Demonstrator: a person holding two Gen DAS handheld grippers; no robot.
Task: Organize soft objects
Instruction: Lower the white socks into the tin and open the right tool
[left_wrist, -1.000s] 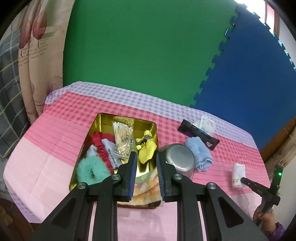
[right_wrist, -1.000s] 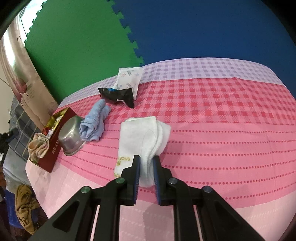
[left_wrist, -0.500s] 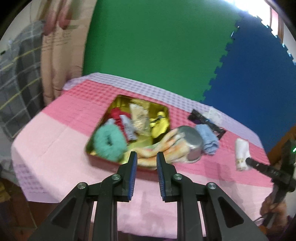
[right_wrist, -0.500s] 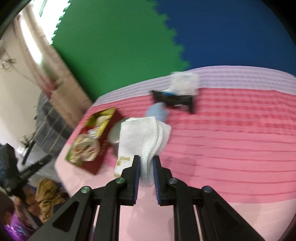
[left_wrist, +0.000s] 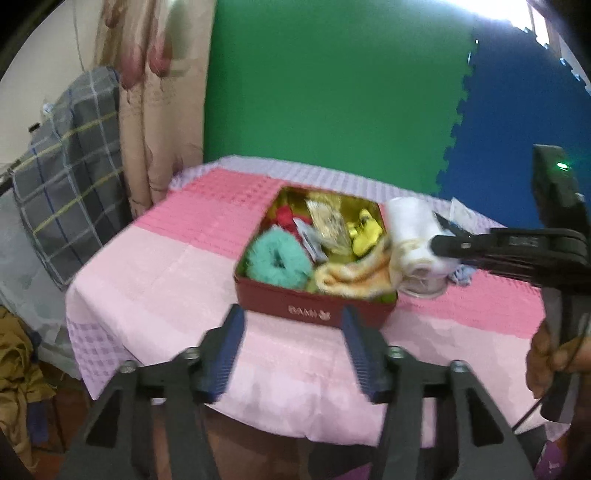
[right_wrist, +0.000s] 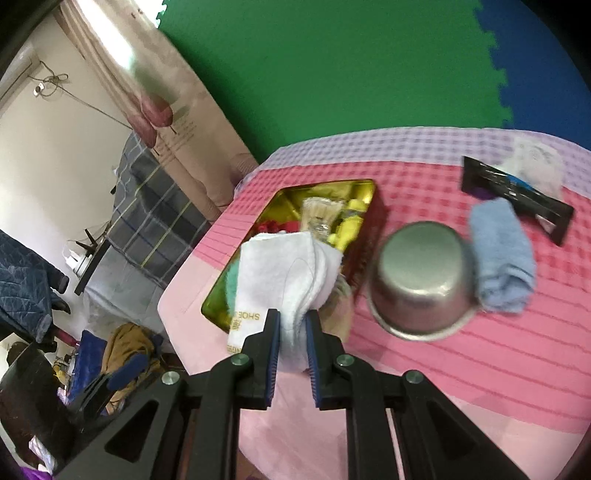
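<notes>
My right gripper (right_wrist: 293, 321) is shut on a folded white cloth (right_wrist: 288, 269) and holds it above the red tin (left_wrist: 314, 306), near its right side; the cloth also shows in the left wrist view (left_wrist: 412, 236). The tin's gold inside (right_wrist: 284, 201) holds a teal fluffy scrunchie (left_wrist: 277, 258), a striped cream towel (left_wrist: 354, 277), yellow and red items. My left gripper (left_wrist: 291, 332) is open and empty, held off the table's front edge before the tin. A blue rolled towel (right_wrist: 498, 254) lies on the table right of a steel bowl.
An upturned steel bowl (right_wrist: 421, 277) stands beside the tin. A black packet (right_wrist: 517, 192) and a white wrapper (right_wrist: 535, 162) lie at the back right. The pink checked tablecloth (left_wrist: 166, 266) drops off at the left and front. A curtain and a plaid-covered chair (left_wrist: 70, 173) stand to the left.
My right gripper has carried the white cloth leftward from the table's right side to above the tin. My left gripper has drawn back from the tin and opened.
</notes>
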